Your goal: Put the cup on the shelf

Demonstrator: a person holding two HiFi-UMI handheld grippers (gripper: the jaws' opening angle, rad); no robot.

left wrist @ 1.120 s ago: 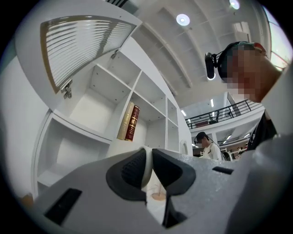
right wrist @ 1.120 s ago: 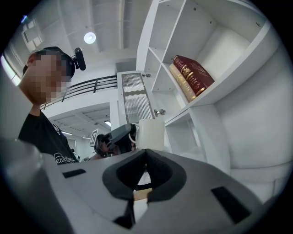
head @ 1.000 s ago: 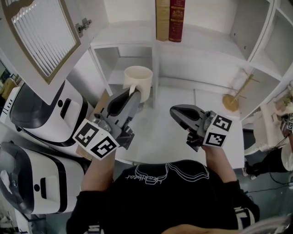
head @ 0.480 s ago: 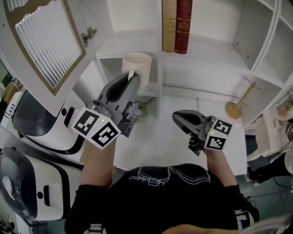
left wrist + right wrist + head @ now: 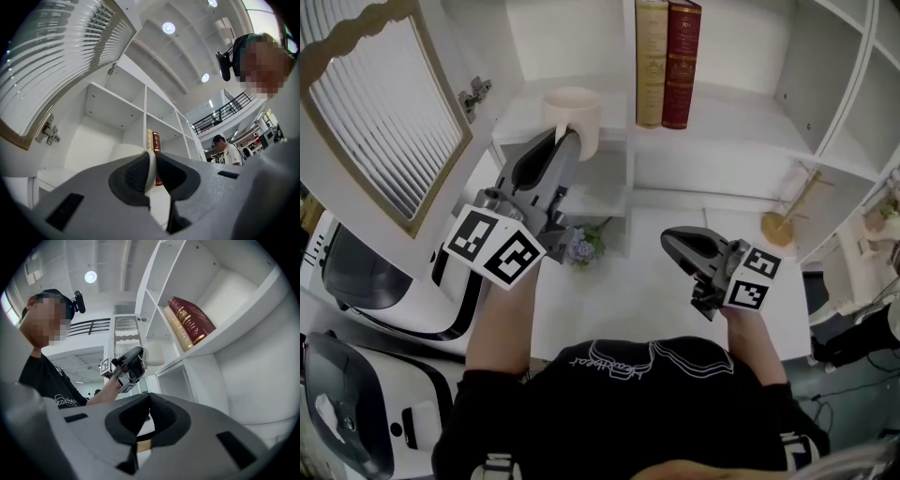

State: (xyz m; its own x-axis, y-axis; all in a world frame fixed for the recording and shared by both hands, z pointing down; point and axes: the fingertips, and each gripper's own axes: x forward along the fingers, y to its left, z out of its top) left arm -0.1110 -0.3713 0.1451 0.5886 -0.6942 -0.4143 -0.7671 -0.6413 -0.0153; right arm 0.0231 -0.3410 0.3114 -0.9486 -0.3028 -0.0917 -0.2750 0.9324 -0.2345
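Cup [image 5: 573, 111]: cream, wall clamped in left gripper [image 5: 564, 141]. Was raised within the last second from the lower compartment to shelf [image 5: 722, 108] level, left of books [image 5: 667, 61]. Placement judged near, cup not yet set down. Right gripper [image 5: 671, 242]: jaws together, empty.

Round ceiling lights [image 5: 168, 28] shine over a louvred door [image 5: 375, 103] and white table [image 5: 647, 281].

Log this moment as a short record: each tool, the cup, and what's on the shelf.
left tool: shut on the cup by its wall
cup: cream, left of the books, level with the shelf
right tool: shut, empty, lower down over the table
shelf: white, two books standing upright
task state: cup not yet released
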